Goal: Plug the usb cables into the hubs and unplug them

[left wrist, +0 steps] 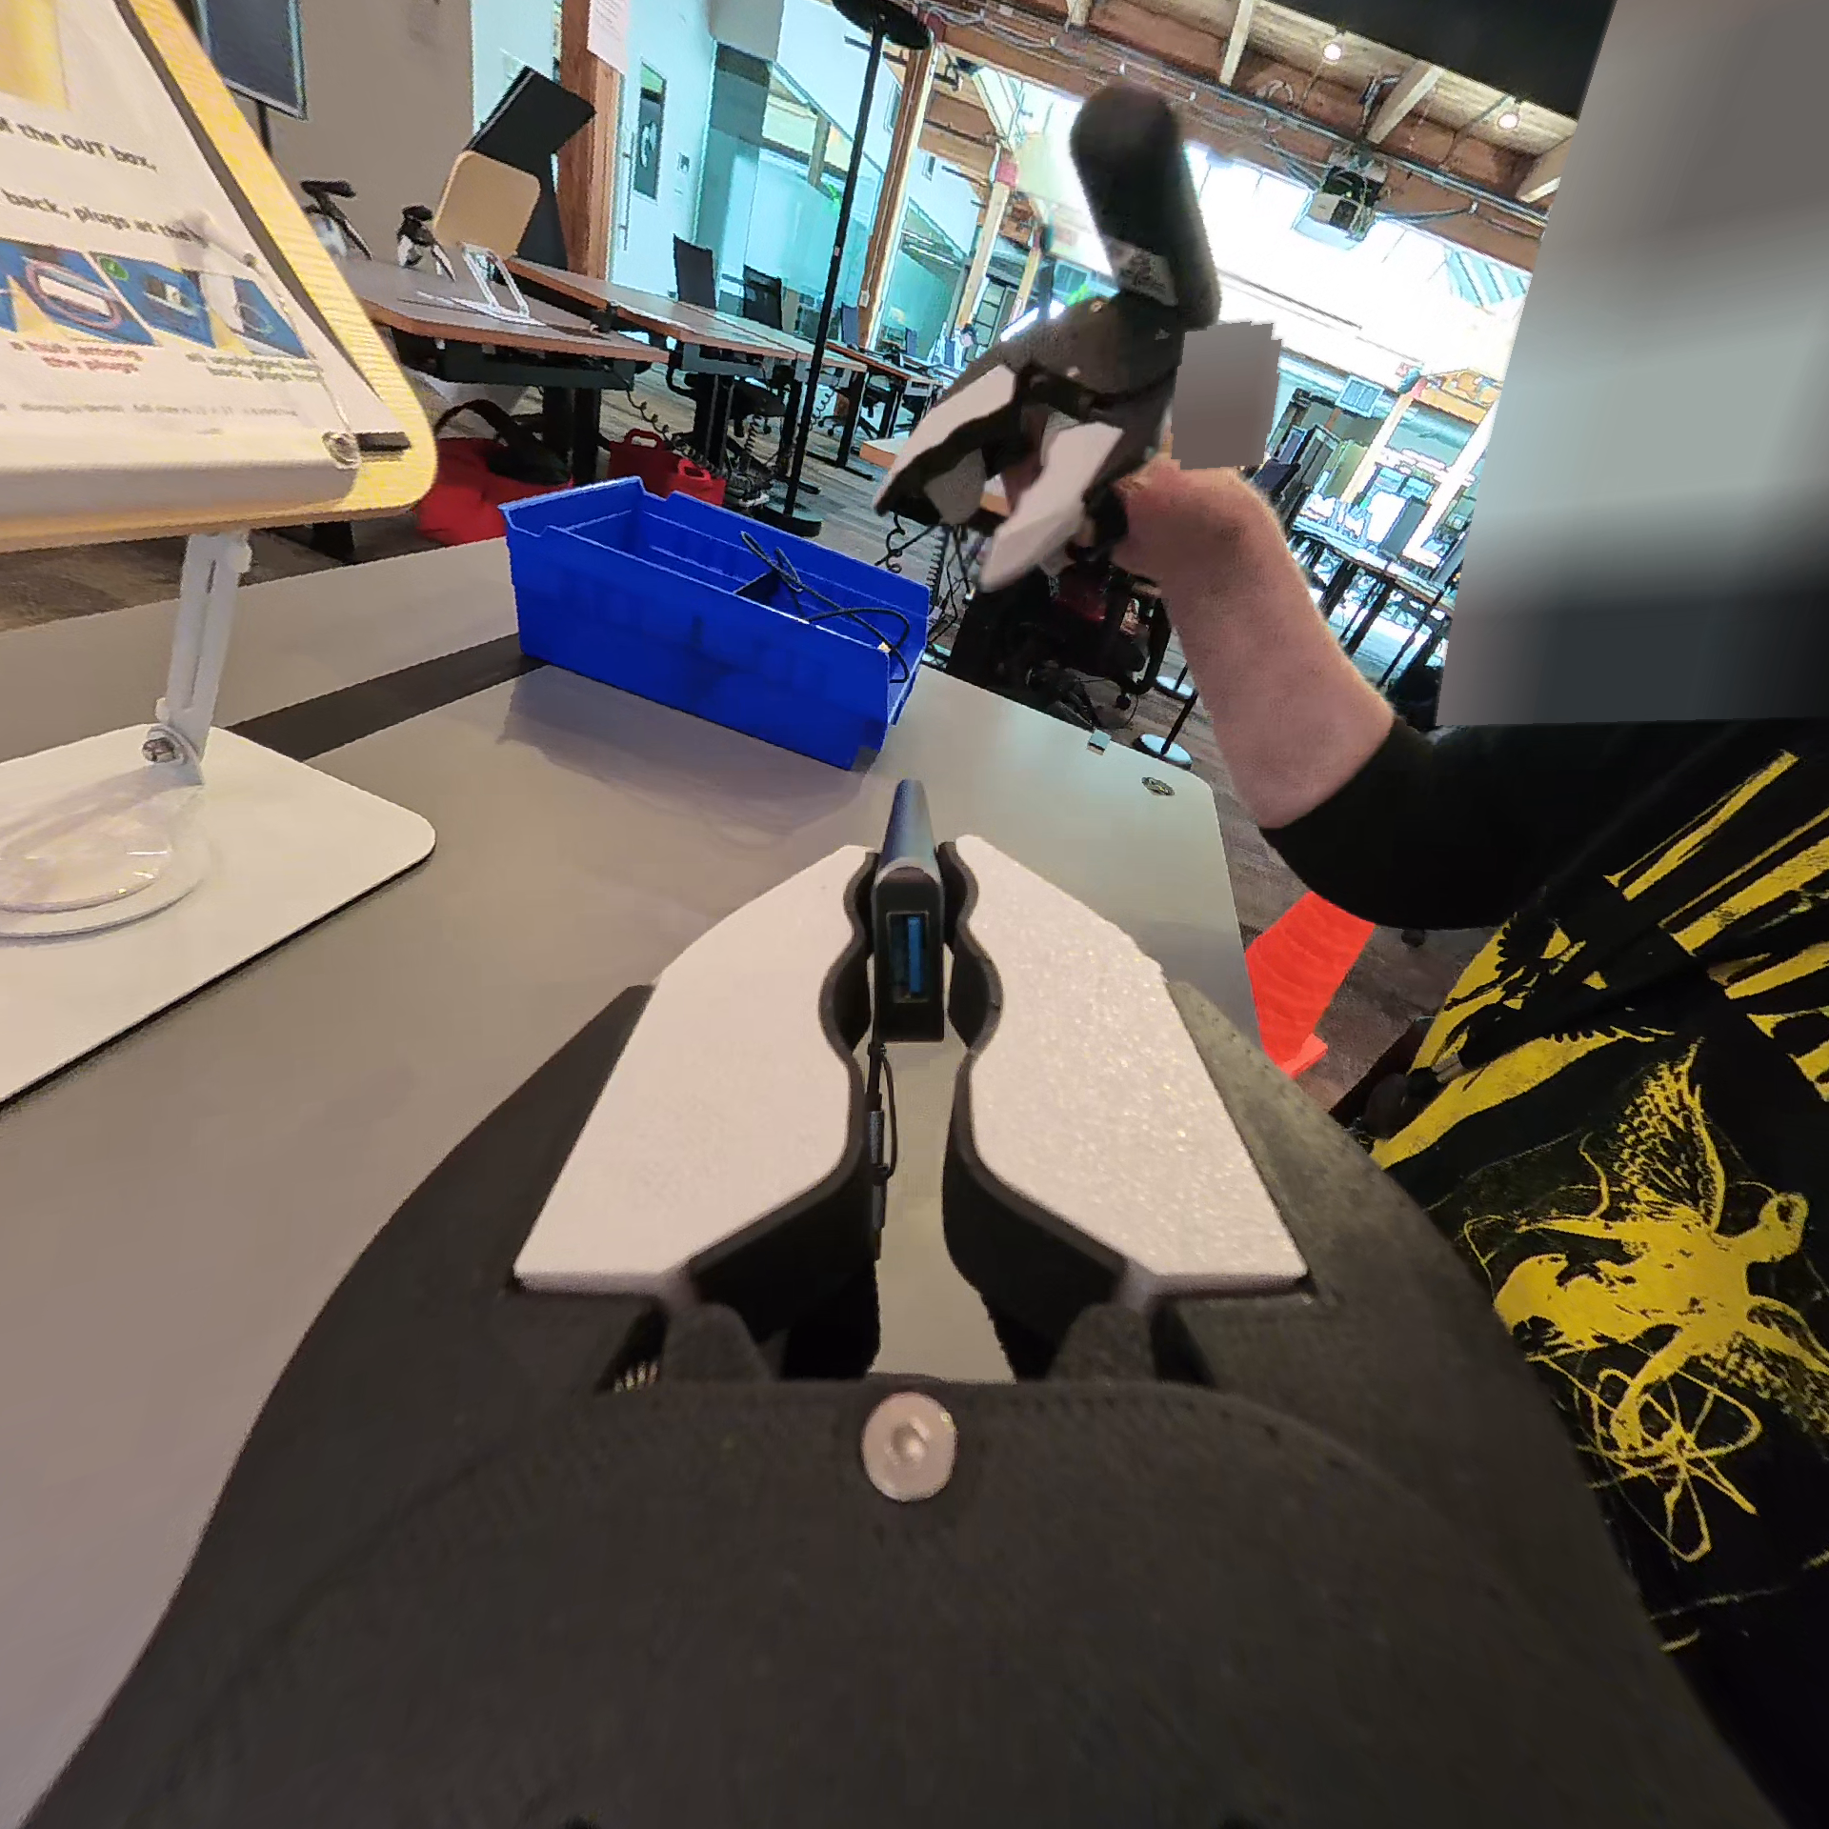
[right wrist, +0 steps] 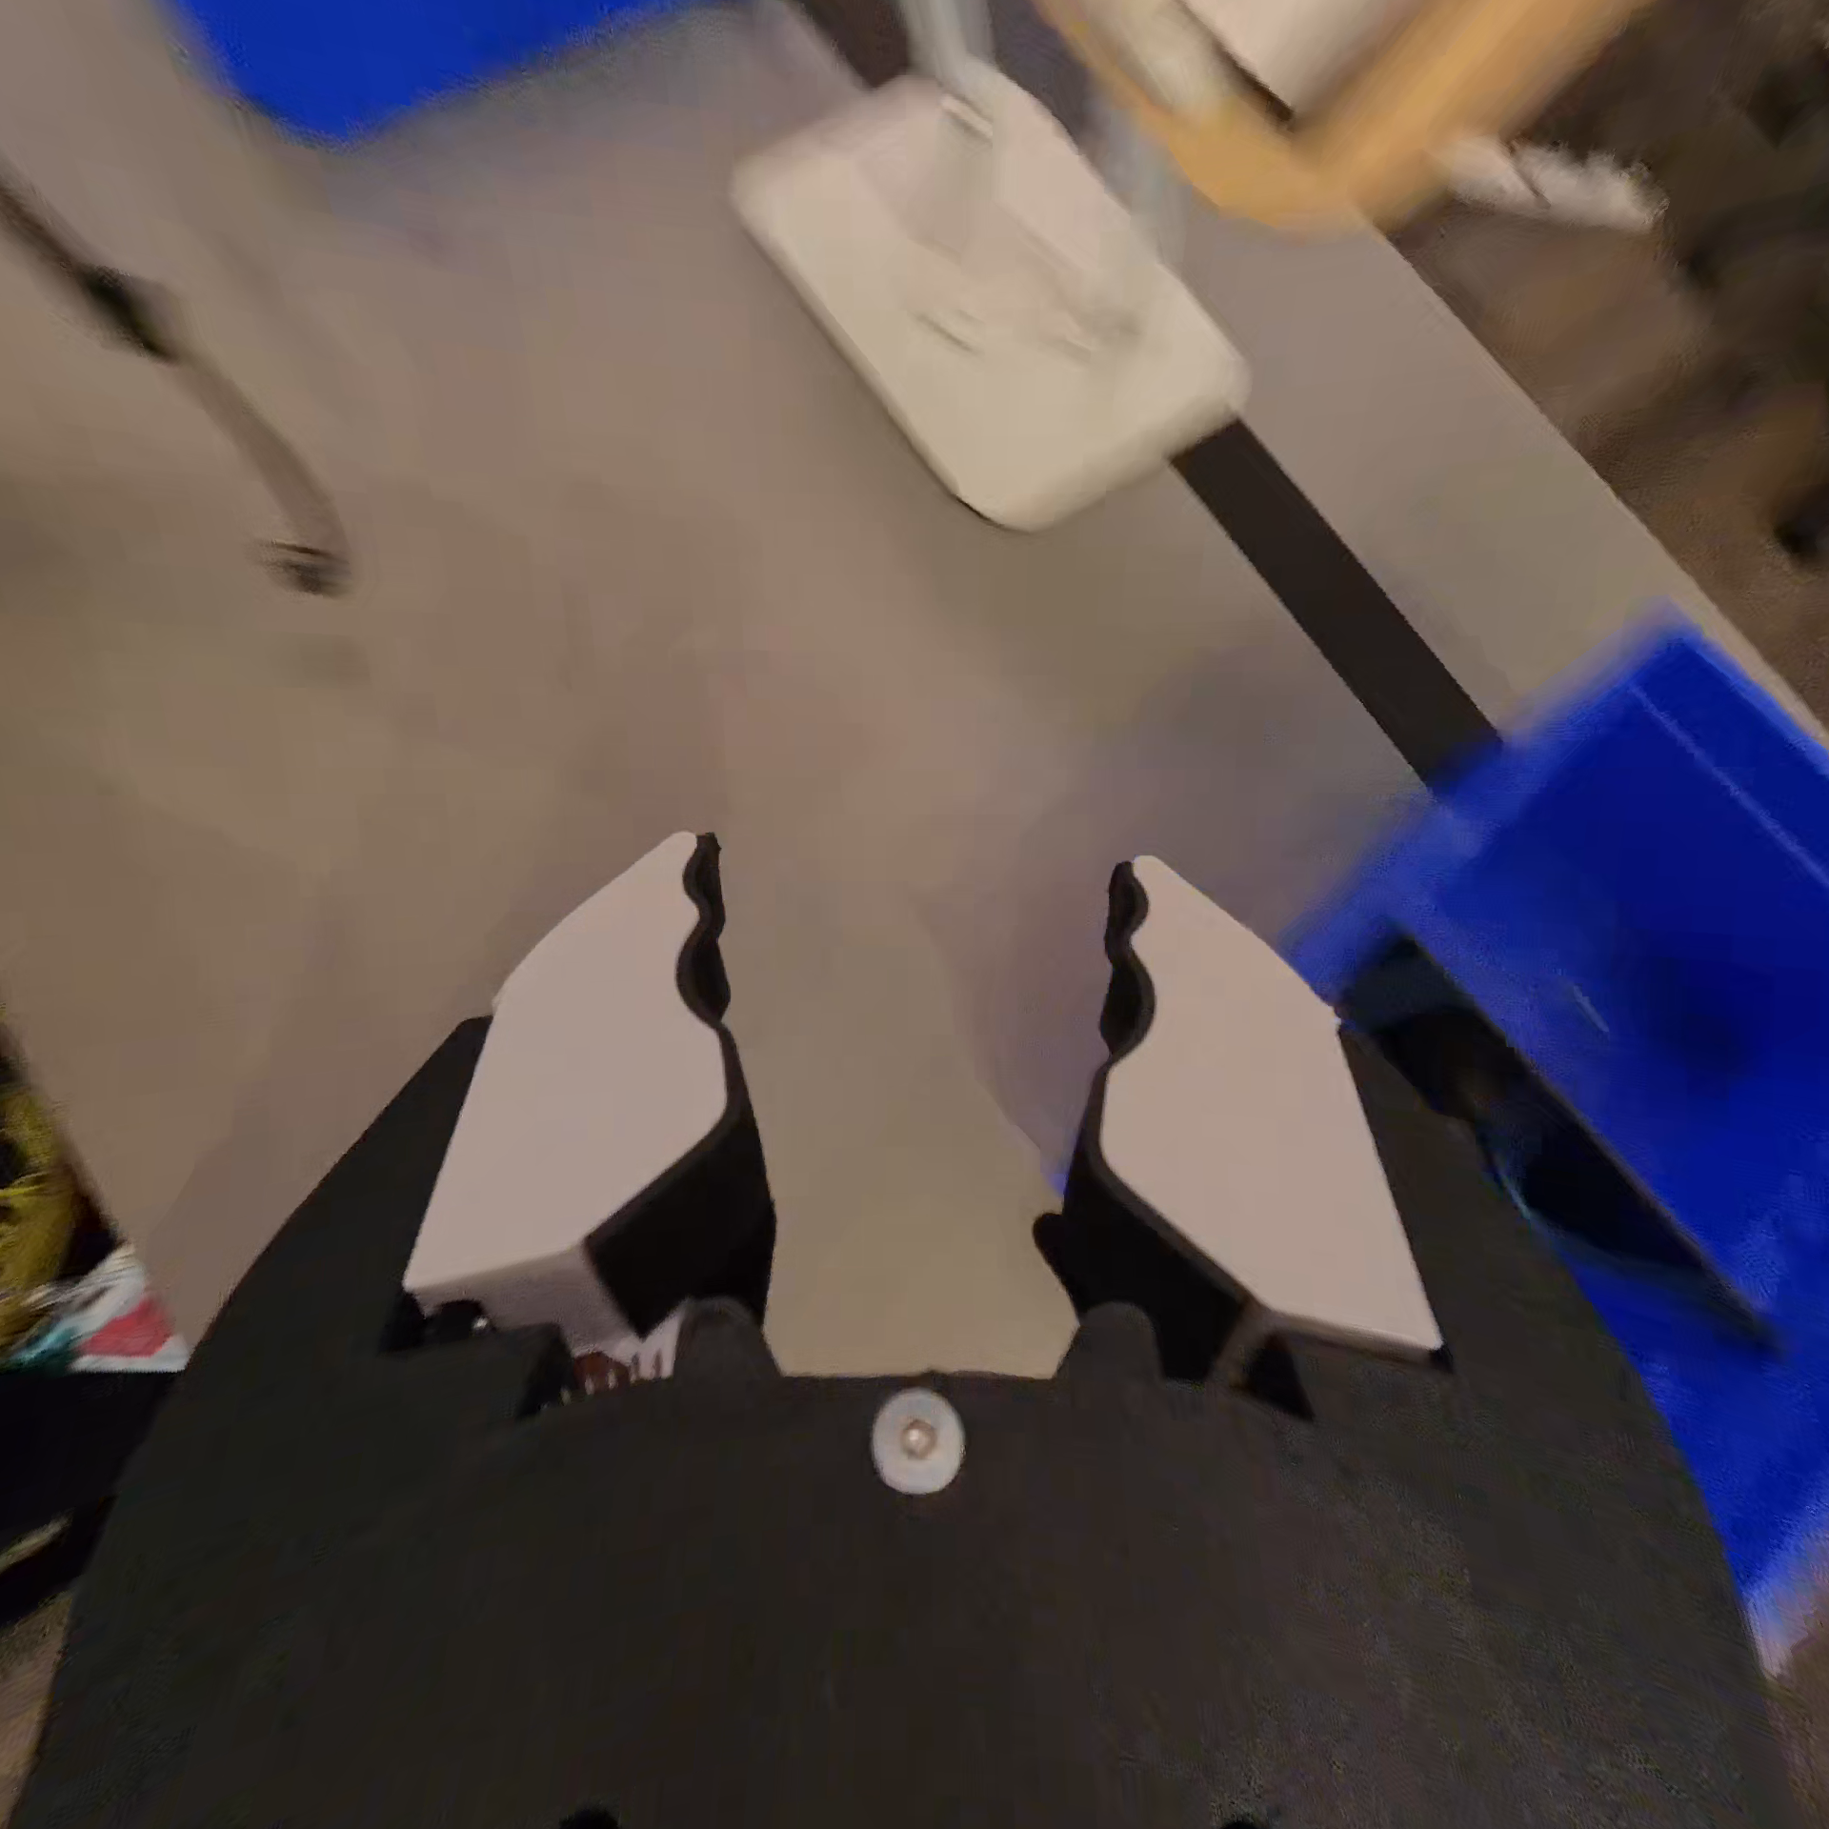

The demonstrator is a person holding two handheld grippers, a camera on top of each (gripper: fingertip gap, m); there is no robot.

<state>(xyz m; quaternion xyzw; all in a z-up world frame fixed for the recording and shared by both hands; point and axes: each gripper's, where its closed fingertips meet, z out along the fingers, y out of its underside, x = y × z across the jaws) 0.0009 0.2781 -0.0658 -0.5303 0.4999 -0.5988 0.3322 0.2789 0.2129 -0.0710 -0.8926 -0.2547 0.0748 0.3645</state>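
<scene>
The dark hub (left wrist: 906,955) sits clamped on edge between the pads of your left gripper (left wrist: 908,891), low over the near part of the grey table (left wrist: 594,841), with a blue port facing back toward you and a thin lead hanging below it. Keep that squeeze steady and the hub level, so the port does not twist when a plug pushes in.

Your right gripper (right wrist: 915,861) is spread wide with nothing in it, raised well above the table to the right. Its view is smeared, so slow down before you reach. The likely next step is fetching a cable: one lies in the far blue bin (left wrist: 713,604), and a blurred dark lead (right wrist: 247,465) seems to hang at the left of the right wrist view. Grasp it close behind the plug, line it up squarely with the port, then press straight in.
</scene>
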